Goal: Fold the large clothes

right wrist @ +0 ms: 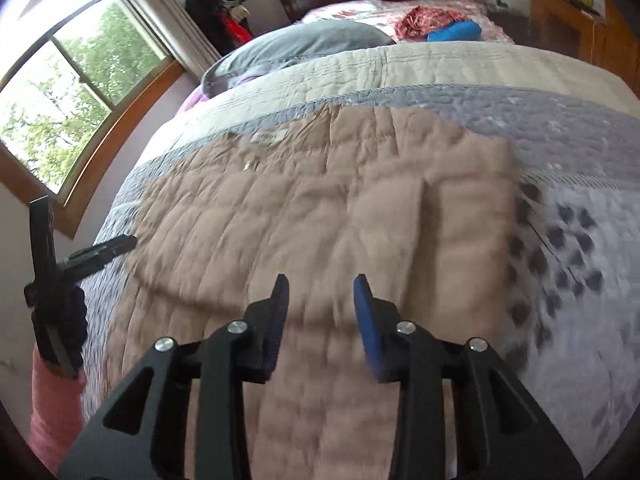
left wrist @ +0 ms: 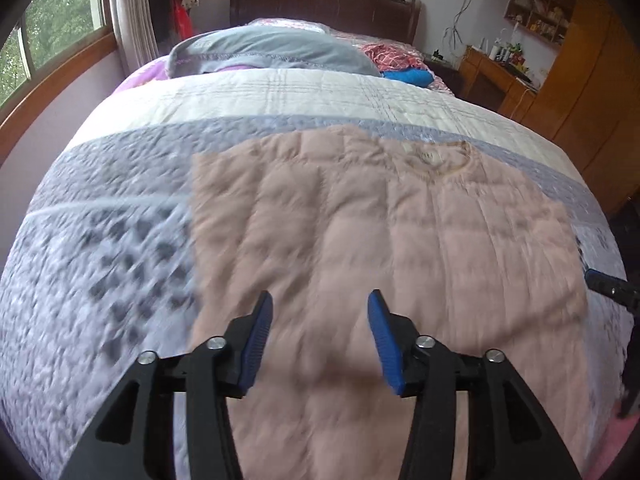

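- Left gripper: jaws parted, nothing between the blue pads, hanging above the pink quilted jacket.
- Right gripper: jaws parted less widely, also holding nothing, above the same jacket.
- Jacket lies flat on the bed near its foot edge, collar towards the headboard, one side folded inward.
- Grey pillow lies beyond.

Home bedroom: quilted bed, pillow, headboard
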Demonstrator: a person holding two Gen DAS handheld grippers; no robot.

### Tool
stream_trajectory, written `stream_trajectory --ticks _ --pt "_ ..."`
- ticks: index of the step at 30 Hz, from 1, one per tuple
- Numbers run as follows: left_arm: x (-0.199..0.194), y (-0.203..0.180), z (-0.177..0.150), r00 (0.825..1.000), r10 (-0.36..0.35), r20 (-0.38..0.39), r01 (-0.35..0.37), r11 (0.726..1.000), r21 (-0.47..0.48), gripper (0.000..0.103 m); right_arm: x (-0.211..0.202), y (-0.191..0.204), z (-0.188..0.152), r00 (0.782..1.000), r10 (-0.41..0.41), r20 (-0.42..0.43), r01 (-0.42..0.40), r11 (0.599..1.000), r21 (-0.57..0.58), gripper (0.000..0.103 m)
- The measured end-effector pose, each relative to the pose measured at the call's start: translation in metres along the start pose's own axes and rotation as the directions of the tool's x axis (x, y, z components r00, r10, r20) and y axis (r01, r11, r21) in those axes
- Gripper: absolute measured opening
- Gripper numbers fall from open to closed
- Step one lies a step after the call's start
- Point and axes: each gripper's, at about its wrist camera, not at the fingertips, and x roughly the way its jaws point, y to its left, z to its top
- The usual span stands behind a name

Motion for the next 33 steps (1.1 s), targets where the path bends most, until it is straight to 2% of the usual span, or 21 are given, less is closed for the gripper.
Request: stream_trajectory --ticks 2,5,7,10,12,16,20,21,24,25,26,27,28,29,30,33 --pt "-0.025 0.02 -0.037 1.0 0.007 -0.011 -0.007 1.0 -0.015 0.058 -0.023 -0.001 -0.036 1.0 -0.001 -0.003 0.001 0.999 -0.035 0.043" --pt "-0.059 0.048 -0.097 0.999 0.039 -0.031 -0.04 0.999 -0.027 0.068 -0.051 -0.001 -0.092 1.0 -0.019 -0.019 0.017 0.997 -0.075 0.054" --pt "-0.078 0.066 -0.139 0.998 0.054 -0.044 -0.056 0.997 -0.052 0.069 -0.067 -0.002 -0.126 1.0 0.003 -0.023 -0.005 0.996 -0.089 0.059" --pt "-0.096 0.083 -0.193 0.998 0.026 -0.059 -0.032 0.995 -0.098 0.071 -0.095 -0.004 -0.18 0.999 0.049 -0.013 -0.05 0.994 -0.096 0.068" --pt "-0.104 0.086 -0.222 0.998 -0.012 -0.066 0.004 0.994 -0.113 0.071 -0.103 -0.005 -0.205 0.999 0.041 -0.016 -0.043 0.995 -0.09 0.068" --pt "-0.106 0.083 -0.268 0.996 -0.055 -0.07 0.044 0.988 -0.15 0.072 -0.104 -0.022 -0.245 0.999 0.017 -0.031 -0.018 1.0 -0.024 0.069" --pt "-0.104 0.075 -0.285 0.991 -0.116 -0.064 0.104 0.98 -0.172 0.073 -0.1 -0.039 -0.271 0.998 0.042 -0.037 -0.04 0.998 0.042 0.069" --pt "-0.104 0.072 -0.287 0.992 -0.117 -0.056 0.107 0.981 -0.164 0.074 -0.099 -0.04 -0.275 0.998 0.053 -0.032 -0.051 0.997 0.049 0.066" --pt "-0.099 0.067 -0.287 0.993 -0.108 -0.055 0.096 0.98 -0.176 0.072 -0.089 -0.039 -0.283 0.995 0.09 -0.05 -0.086 0.994 0.066 0.047" --pt "-0.098 0.066 -0.286 0.993 -0.11 -0.049 0.099 0.978 -0.184 0.068 -0.086 -0.037 -0.284 0.996 0.079 -0.051 -0.076 0.995 0.059 0.043" --pt "-0.097 0.066 -0.287 0.992 -0.114 -0.044 0.104 0.977 -0.188 0.055 -0.087 -0.032 -0.285 0.998 0.053 -0.038 -0.052 0.998 0.032 0.039" --pt "-0.096 0.066 -0.286 0.991 -0.126 -0.046 0.115 0.973 -0.199 0.048 -0.088 -0.029 -0.285 0.998 0.045 -0.032 -0.044 0.999 0.018 0.025" --pt "-0.097 0.067 -0.286 0.99 -0.134 -0.041 0.122 0.97 -0.211 0.034 -0.088 -0.028 -0.286 0.998 0.061 -0.033 -0.061 0.998 0.022 0.015" --pt "-0.098 0.068 -0.286 0.988 -0.153 -0.036 0.141 0.966 -0.217 0.019 -0.089 -0.027 -0.285 0.996 0.089 -0.033 -0.087 0.996 0.036 0.014" --pt "-0.099 0.068 -0.285 0.982 -0.188 -0.032 0.176 0.958 -0.226 0.017 -0.091 -0.027 -0.285 0.996 0.083 -0.028 -0.082 0.996 0.035 0.012" --pt "-0.114 0.066 -0.289 0.983 -0.181 0.008 0.178 0.958 -0.225 0.015 -0.106 -0.02 -0.288 0.997 0.071 0.005 -0.071 0.997 0.007 0.01"
